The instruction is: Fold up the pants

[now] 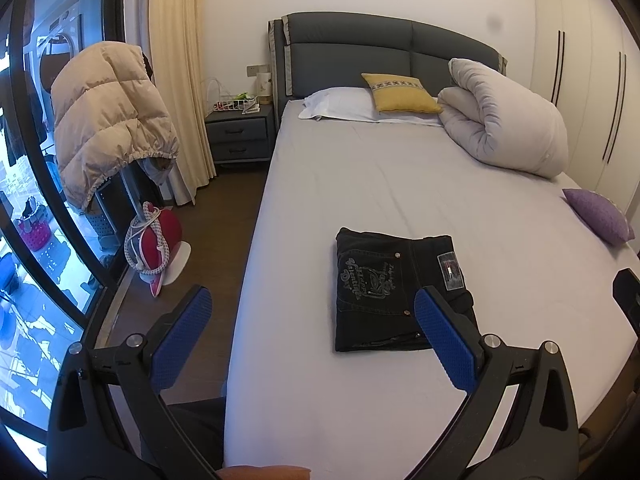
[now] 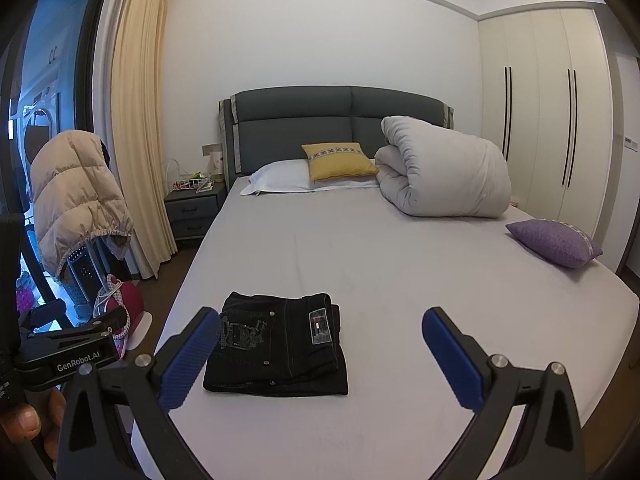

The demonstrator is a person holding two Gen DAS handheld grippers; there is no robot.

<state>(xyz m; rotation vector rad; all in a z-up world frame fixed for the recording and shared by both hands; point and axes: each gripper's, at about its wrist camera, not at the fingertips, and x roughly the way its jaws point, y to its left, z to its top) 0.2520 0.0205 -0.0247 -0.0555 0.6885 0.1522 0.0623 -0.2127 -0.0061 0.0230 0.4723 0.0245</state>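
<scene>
Black jeans (image 1: 396, 288) lie folded into a compact rectangle on the grey bed sheet (image 1: 360, 184), back pocket and label up. They also show in the right wrist view (image 2: 276, 348). My left gripper (image 1: 312, 304) is open and empty, held above the near edge of the bed, its right finger in front of the jeans' right side. My right gripper (image 2: 322, 326) is open and empty, held just short of the jeans, its left finger in front of their left edge. The left gripper's body (image 2: 68, 344) shows at the left of the right wrist view.
A rolled white duvet (image 2: 444, 168), a yellow cushion (image 2: 338, 160), a white pillow (image 2: 280, 176) and a purple cushion (image 2: 556, 242) lie on the bed (image 2: 400, 248). Left of the bed are a nightstand (image 2: 194, 208), a puffer jacket (image 2: 76, 196) on a stand and a red iron (image 1: 160, 240) on the floor.
</scene>
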